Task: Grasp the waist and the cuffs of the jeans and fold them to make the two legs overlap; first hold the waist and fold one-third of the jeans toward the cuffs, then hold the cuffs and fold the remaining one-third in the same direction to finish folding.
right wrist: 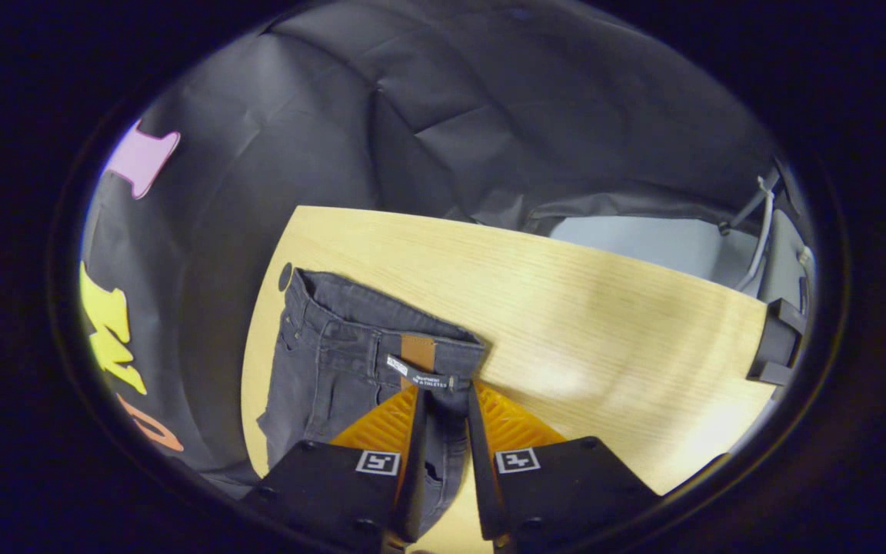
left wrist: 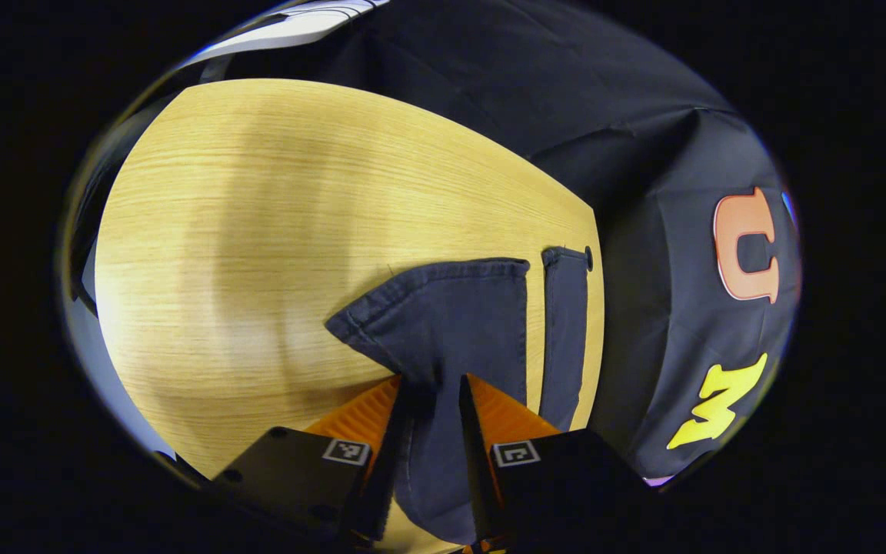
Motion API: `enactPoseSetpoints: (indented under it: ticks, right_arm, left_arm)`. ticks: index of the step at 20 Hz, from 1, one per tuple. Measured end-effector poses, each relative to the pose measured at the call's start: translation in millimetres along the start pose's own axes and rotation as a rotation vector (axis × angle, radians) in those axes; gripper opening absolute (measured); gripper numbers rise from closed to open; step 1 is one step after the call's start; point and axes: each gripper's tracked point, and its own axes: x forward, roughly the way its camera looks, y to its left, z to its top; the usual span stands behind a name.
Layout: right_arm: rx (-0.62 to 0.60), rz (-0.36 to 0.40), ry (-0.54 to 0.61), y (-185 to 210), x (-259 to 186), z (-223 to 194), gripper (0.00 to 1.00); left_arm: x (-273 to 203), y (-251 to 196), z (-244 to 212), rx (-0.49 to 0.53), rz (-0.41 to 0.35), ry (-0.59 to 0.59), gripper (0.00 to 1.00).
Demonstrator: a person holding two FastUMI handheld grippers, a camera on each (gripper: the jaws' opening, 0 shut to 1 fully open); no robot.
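- The left gripper [left wrist: 434, 388] pinches a cuff [left wrist: 443, 315] of the jeans [right wrist: 351, 362] on the table [left wrist: 258, 231]; the other cuff [left wrist: 564, 331] lies free beside it.
- The right gripper [right wrist: 443, 400] appears closed on the waist [right wrist: 404, 338] (contact partly hidden).
- Risk: a shallow bite slips when lifted; uneven pulls skew the legs.

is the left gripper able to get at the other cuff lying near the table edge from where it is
Probably not yet: the left gripper looks shut on one cuff, so its fingers are taken. The other cuff lies flat close by on the table, with nothing between them.
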Motion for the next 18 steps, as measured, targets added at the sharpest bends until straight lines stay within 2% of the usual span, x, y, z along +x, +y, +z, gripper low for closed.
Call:
enactPoseSetpoints:
  ticks: [1,2,3,4,6,7,9,10,11,14,17,18]
  right_arm:
    - [-0.004,-0.018,0.009,-3.5,0.2,-0.5,0.31]
    - [0.001,-0.021,0.012,-4.2,-0.5,2.3,0.21]
    - [0.001,-0.021,0.014,-5.0,0.3,2.8,0.11]
    - [0.000,-0.019,0.017,-5.3,-0.1,0.9,0.07]
    - [-0.005,-0.005,0.024,-1.3,-2.4,1.8,0.07]
    - [-0.013,0.004,0.024,0.3,-5.4,3.2,0.11]
    - [-0.022,0.026,0.022,5.5,-14.7,4.1,0.11]
    - [-0.025,0.038,0.020,8.5,-21.0,5.3,0.07]
    - [-0.026,0.048,0.016,12.1,-26.8,6.6,0.11]
    - [-0.020,0.070,0.023,25.8,-43.2,5.6,0.11]
    - [0.004,0.094,0.028,45.3,-55.1,11.9,0.10]
    - [0.001,0.099,0.032,48.7,-59.8,9.2,0.01]
  left_arm:
    - [3.2,1.1,0.2,-0.012,0.003,-0.001,0.32]
    - [4.7,-0.3,-2.0,-0.015,-0.005,0.008,0.20]
    - [4.9,-3.3,-5.3,-0.013,-0.013,0.023,0.24]
    - [4.6,-3.8,-5.3,-0.006,-0.018,0.028,0.12]
    - [1.5,-7.8,-3.6,0.009,-0.025,0.032,0.06]
    - [-1.6,-9.6,-2.1,0.014,-0.023,0.034,0.05]
    - [-8.8,-13.0,-2.9,0.011,0.000,0.051,0.04]
    - [-13.5,-16.0,-1.9,0.004,0.010,0.056,0.04]
    - [-16.6,-19.5,-0.6,-0.007,0.019,0.060,0.04]
    - [-29.8,-40.6,3.0,-0.048,0.006,0.063,0.04]
    - [-39.7,-62.1,6.3,-0.002,0.015,0.073,0.04]
    - [-41.2,-70.8,8.4,0.016,0.007,0.078,0.04]
